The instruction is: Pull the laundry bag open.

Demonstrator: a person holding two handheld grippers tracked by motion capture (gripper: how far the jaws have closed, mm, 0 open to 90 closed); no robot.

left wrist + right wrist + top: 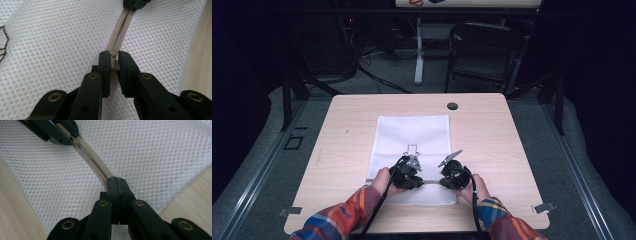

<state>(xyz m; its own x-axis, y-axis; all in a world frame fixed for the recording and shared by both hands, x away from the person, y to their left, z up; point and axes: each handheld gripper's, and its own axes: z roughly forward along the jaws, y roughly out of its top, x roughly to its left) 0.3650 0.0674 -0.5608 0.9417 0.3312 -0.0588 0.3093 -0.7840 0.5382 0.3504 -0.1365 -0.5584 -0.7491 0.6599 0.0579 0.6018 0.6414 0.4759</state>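
Observation:
A white mesh bag [412,140] lies flat on the wooden table [492,135]. A beige zipper [430,182] runs across the bag near its front edge. My left gripper [114,61] is shut on the beige zipper pull [115,65], which sits pinched between its pads. In the high view the left gripper [421,181] faces the right gripper [440,182] along the zipper. My right gripper [116,182] is shut on the zipper [92,162] itself, a short way from the slider [74,140] held by the left gripper [66,131].
Bare wood surrounds the bag on all sides. A round cable hole [452,106] sits near the table's far edge. A dark chair [484,50] and a white table leg [418,55] stand beyond the table. The person's plaid sleeves [347,215] come in from the bottom.

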